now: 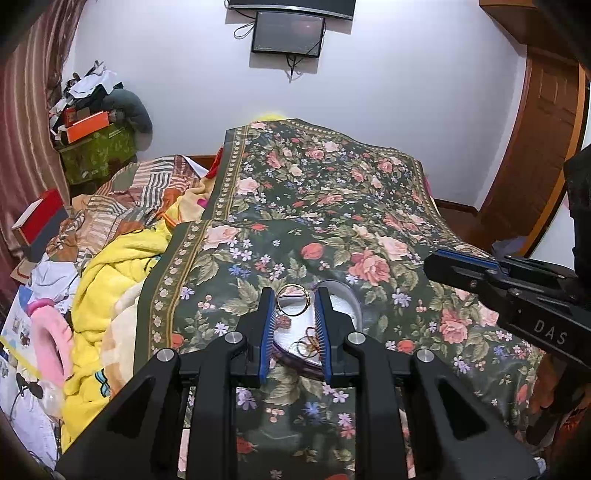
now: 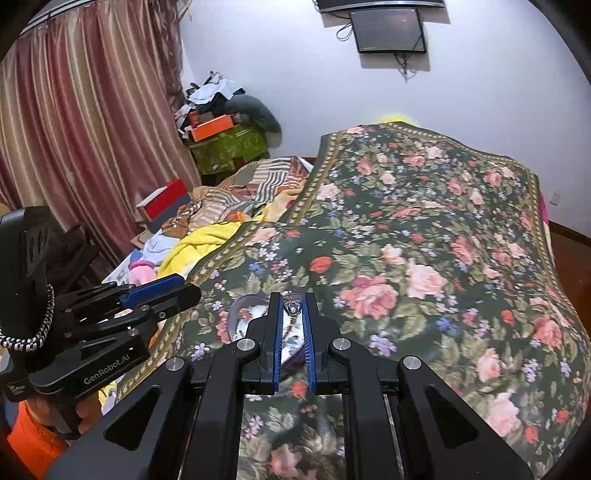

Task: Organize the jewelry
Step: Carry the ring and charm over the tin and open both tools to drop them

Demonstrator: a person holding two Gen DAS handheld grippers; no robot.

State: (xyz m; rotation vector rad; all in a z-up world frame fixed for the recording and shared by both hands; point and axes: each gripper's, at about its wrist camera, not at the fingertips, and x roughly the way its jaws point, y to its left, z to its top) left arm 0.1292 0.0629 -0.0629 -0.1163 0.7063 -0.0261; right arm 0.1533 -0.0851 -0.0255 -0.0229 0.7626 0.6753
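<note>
1. Step in hand: both grippers work over a shallow purple-rimmed tray point(image 1: 352, 295) with a white lining, lying on the near part of a floral bedspread point(image 1: 332, 192). The left gripper point(image 1: 293, 302) holds a gold ring point(image 1: 293, 300) between its fingertips; the jaws appear clamped on it, just above the tray's far-left edge.
2. The right gripper point(image 2: 293, 308) has its jaws close together on a small crown-shaped silver piece point(image 2: 291, 307), held above the same tray point(image 2: 240, 306).
3. Other jewelry: thin gold loops point(image 1: 308, 345) lie on the tray lining, near the left gripper's right finger.
4. Next move, as a judgement: each piece is likely to be lowered to a free patch of lining and released gently, since small rings roll and could be lost on the soft patterned cloth.
5. Surroundings: yellow blanket point(image 1: 110, 273) and mixed clutter lie left; a wall screen point(image 1: 288, 33) hangs far. The grippers sit close together, so they could collide.
</note>
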